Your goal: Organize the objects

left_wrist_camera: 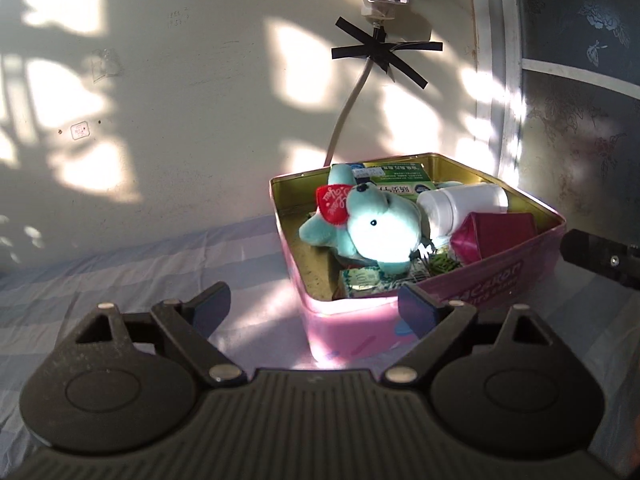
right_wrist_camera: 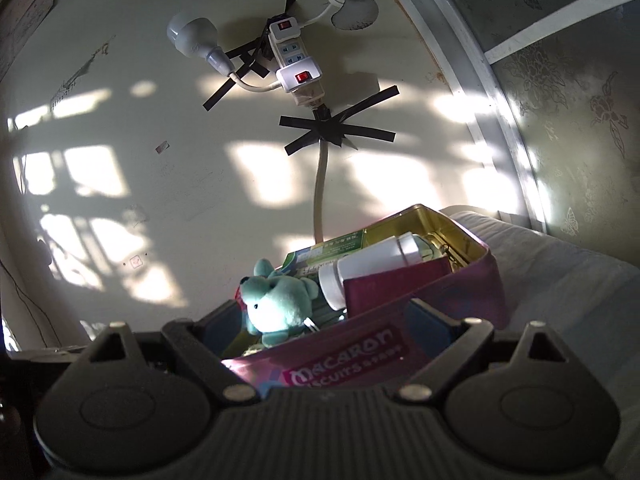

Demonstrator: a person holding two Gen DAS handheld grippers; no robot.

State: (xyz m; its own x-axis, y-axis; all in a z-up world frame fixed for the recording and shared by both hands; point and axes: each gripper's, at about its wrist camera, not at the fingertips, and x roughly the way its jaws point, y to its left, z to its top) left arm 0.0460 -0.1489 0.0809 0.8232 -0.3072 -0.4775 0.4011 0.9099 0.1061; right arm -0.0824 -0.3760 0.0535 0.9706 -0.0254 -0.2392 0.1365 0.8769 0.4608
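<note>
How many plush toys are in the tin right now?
1: the teal bear lies on top of the clutter at the left side of the pink tin, beside the white bottle. Others may be hidden beneath.

A bed, probably, with a pale blue striped sheet (left_wrist_camera: 132,272); the pink biscuit tin (left_wrist_camera: 496,280) stands directly on it.
</note>
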